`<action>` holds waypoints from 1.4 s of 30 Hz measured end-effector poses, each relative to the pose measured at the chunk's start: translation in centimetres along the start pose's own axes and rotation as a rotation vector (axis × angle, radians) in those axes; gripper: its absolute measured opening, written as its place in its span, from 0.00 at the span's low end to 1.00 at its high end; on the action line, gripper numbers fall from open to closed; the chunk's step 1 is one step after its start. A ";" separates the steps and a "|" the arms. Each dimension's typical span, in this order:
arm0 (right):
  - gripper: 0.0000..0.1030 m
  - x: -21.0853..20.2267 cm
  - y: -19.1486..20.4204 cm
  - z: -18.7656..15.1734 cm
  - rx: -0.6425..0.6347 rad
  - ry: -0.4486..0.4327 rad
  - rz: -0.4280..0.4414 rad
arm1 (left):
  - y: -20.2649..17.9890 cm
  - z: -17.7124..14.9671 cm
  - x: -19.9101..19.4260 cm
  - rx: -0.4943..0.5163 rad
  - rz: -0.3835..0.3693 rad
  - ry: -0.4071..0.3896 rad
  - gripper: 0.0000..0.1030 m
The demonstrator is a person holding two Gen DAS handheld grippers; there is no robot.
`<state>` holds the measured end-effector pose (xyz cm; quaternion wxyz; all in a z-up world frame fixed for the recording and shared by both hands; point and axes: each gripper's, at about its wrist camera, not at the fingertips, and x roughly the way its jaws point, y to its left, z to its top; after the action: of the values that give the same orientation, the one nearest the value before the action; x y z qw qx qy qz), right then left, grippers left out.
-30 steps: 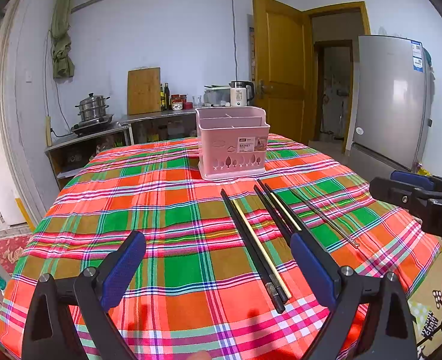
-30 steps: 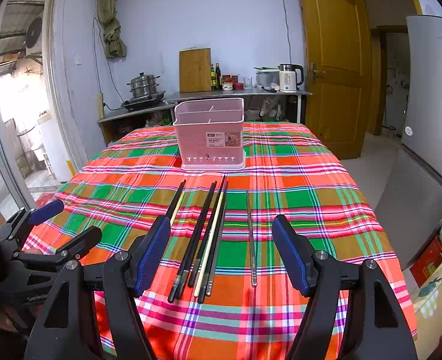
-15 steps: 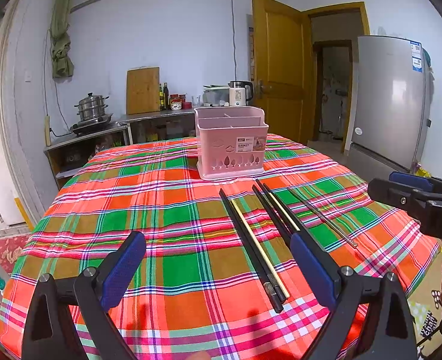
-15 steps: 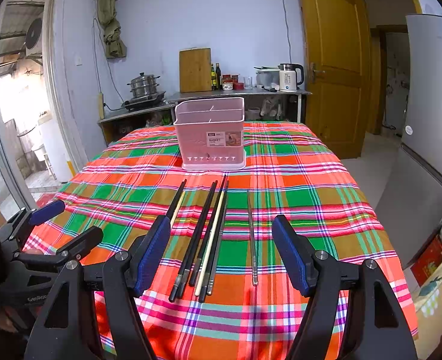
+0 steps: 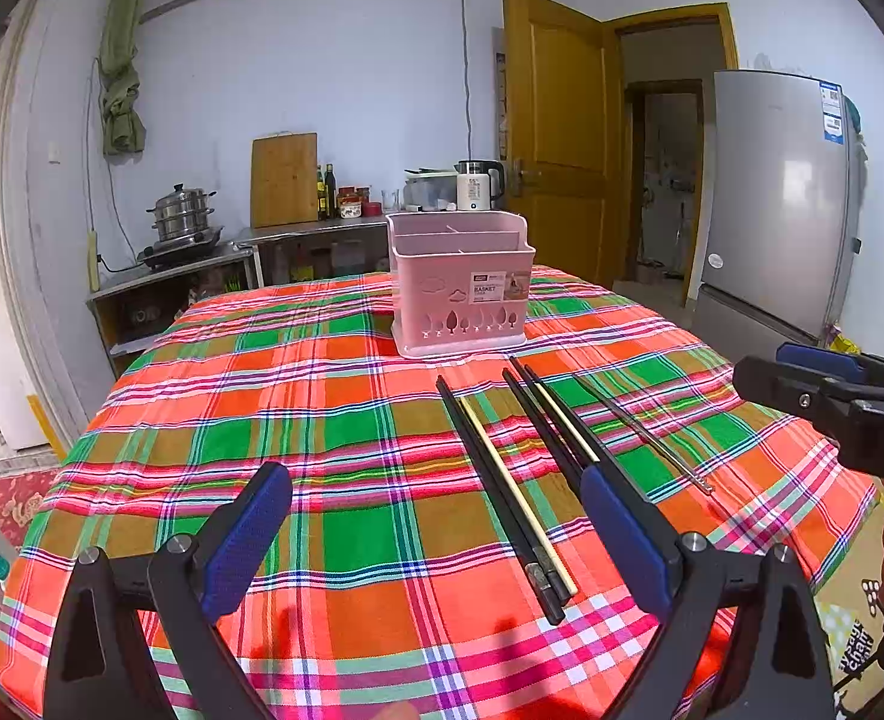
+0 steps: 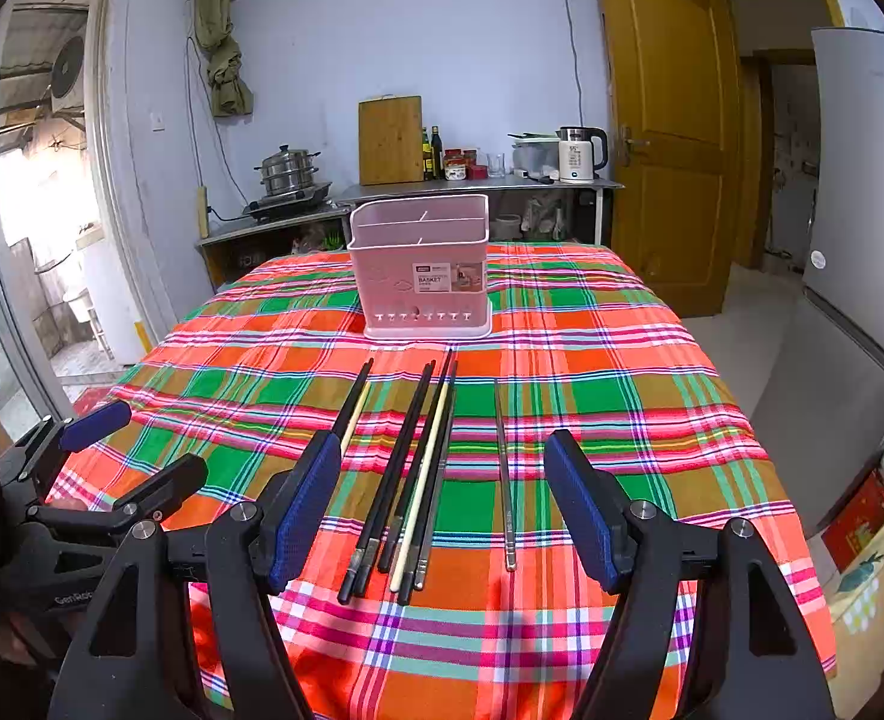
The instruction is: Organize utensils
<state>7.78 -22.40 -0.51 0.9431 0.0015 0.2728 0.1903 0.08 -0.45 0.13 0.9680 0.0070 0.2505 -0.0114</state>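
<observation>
A pink utensil basket [image 5: 459, 285] [image 6: 421, 267] stands upright at the far middle of the plaid table. Several chopsticks, black and cream, [image 5: 505, 480] [image 6: 409, 474] lie side by side in front of it, and a single metal chopstick [image 6: 504, 468] [image 5: 646, 435] lies apart to their right. My left gripper [image 5: 436, 528] is open and empty above the near table edge, left of the chopsticks. My right gripper [image 6: 442, 498] is open and empty, hovering over the near ends of the chopsticks.
The table wears a red, green and orange plaid cloth [image 5: 298, 420] [image 6: 622, 396]. A counter with a steamer pot [image 5: 183, 217], cutting board [image 6: 390, 140] and kettle [image 6: 577, 153] stands behind. A fridge [image 5: 778, 204] and door [image 6: 664, 120] are at right.
Both views have barely shifted; the left gripper drifted very slightly. Both grippers stay open and nothing on the table has moved.
</observation>
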 end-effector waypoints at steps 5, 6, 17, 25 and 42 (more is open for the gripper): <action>0.69 0.0 0.0 -0.1 0.001 0.002 -0.001 | 0.0 0.0 0.2 -0.003 -0.003 0.008 0.95; 0.69 0.1 0.0 -0.1 0.002 0.002 -0.001 | 0.0 0.1 0.3 -0.003 -0.003 0.010 0.95; 0.69 2.0 -0.4 0.1 -0.002 0.028 0.004 | 0.5 0.9 3.9 0.009 -0.045 0.092 0.90; 0.69 5.7 -1.8 0.9 0.004 0.079 0.004 | 1.7 2.0 9.7 -0.014 -0.069 0.210 0.70; 0.39 14.3 -4.3 2.9 0.022 0.240 0.013 | 3.8 3.7 19.7 -0.141 -0.109 0.420 0.45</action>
<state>21.95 -20.99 -5.90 0.9023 -0.0094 0.3857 0.1922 19.23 2.90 -6.19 0.8906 -0.0721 0.4468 -0.0445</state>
